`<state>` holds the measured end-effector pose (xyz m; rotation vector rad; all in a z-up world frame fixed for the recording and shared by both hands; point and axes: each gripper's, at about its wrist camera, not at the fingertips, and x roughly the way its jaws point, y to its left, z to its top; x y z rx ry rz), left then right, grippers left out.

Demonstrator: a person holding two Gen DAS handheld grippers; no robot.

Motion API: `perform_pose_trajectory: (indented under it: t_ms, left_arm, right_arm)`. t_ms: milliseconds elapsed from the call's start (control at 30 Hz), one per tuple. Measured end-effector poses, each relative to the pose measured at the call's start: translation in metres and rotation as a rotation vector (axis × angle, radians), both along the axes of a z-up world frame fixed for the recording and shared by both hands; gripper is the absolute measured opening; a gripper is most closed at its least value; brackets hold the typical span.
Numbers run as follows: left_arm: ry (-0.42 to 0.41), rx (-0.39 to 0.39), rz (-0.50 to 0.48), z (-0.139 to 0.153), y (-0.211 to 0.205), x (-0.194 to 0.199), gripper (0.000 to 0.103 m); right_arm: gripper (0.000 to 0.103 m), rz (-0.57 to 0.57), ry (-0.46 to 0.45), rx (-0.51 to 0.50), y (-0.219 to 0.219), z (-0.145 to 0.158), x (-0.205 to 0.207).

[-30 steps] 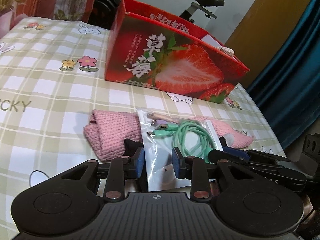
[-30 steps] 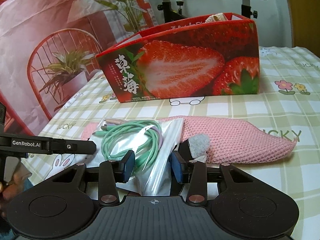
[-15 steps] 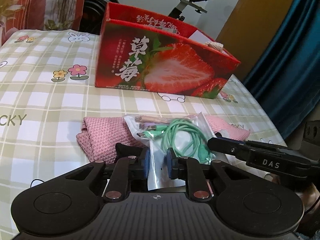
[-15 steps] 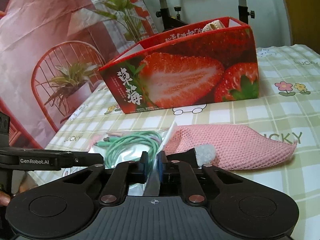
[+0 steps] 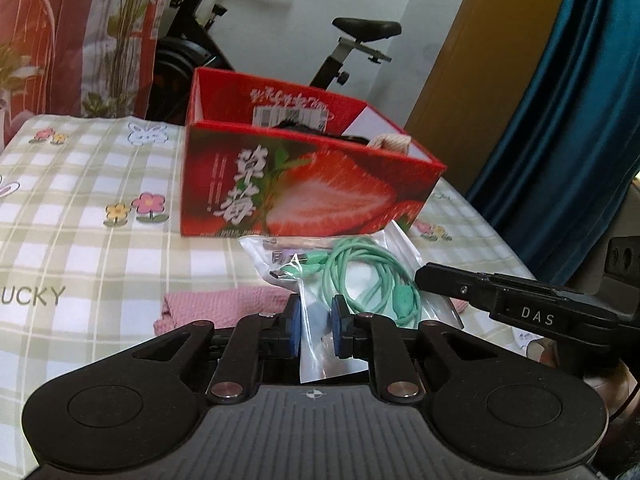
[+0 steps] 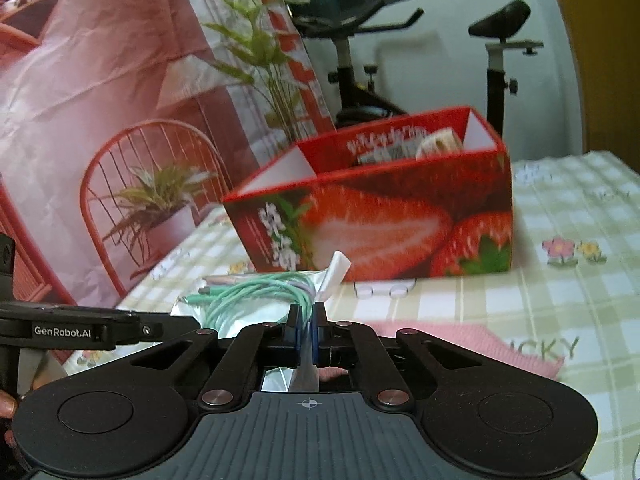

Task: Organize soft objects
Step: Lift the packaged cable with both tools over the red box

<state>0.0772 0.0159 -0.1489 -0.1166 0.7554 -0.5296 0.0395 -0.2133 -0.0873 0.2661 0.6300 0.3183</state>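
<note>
A clear plastic bag of green cables [image 5: 360, 272] is lifted above the checked tablecloth. My left gripper [image 5: 316, 330] is shut on its near edge. My right gripper [image 6: 307, 330] is shut on the bag's other edge [image 6: 256, 292]. A pink knitted cloth [image 5: 224, 304] lies flat on the table under the bag and also shows in the right wrist view [image 6: 480, 340]. A red strawberry box [image 5: 304, 184] stands open behind, with items inside; it also shows in the right wrist view [image 6: 380, 216].
The table has a checked cloth [image 5: 80, 240]. An exercise bike [image 5: 344, 48] and a blue curtain [image 5: 568, 120] stand behind it. A red patterned backdrop [image 6: 120, 100] hangs at the table's far side.
Both grippers have shut on the cable bag and lifted it off the pink cloth toward the box. The cloth stays on the table.
</note>
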Motion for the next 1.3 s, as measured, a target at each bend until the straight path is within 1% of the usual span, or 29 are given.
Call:
perform_pose_trajectory:
  t_ms: [200, 300, 400, 567, 733, 833, 967, 1133, 1300]
  left_arm:
    - [-0.026, -0.017, -0.011, 0.020, -0.003, 0.011, 0.017]
    - [-0.036, -0.029, -0.010, 0.030, -0.005, 0.024, 0.017]
    - [-0.061, -0.024, -0.015, 0.040, -0.009, 0.037, 0.017]
    - [-0.074, -0.038, -0.016, 0.051, -0.013, 0.065, 0.017]
    - [-0.089, -0.033, -0.013, 0.057, -0.019, 0.097, 0.017]
    - [-0.080, -0.038, 0.008, 0.057, -0.022, 0.119, 0.017]
    - [-0.083, -0.001, 0.026, 0.057, -0.027, 0.143, 0.017]
    - [-0.072, 0.051, 0.052, 0.053, -0.036, 0.170, 0.017]
    - [-0.045, 0.100, 0.064, 0.045, -0.045, 0.187, 0.017]
  right_arm:
    - [0.004, 0.009, -0.065, -0.015, -0.003, 0.026, 0.010]
    - [0.004, 0.013, -0.089, -0.029, -0.005, 0.037, 0.020]
    - [0.004, 0.009, -0.105, -0.028, -0.007, 0.046, 0.034]
    - [0.004, 0.005, -0.127, -0.029, -0.014, 0.060, 0.065]
    - [0.004, 0.002, -0.129, -0.050, -0.020, 0.069, 0.103]
    - [0.004, -0.005, -0.128, -0.061, -0.021, 0.070, 0.126]
    - [0.004, -0.006, -0.136, -0.107, -0.015, 0.067, 0.154]
    - [0.004, -0.027, -0.103, -0.124, -0.011, 0.050, 0.187]
    - [0.004, -0.045, -0.054, -0.148, -0.009, 0.031, 0.209]
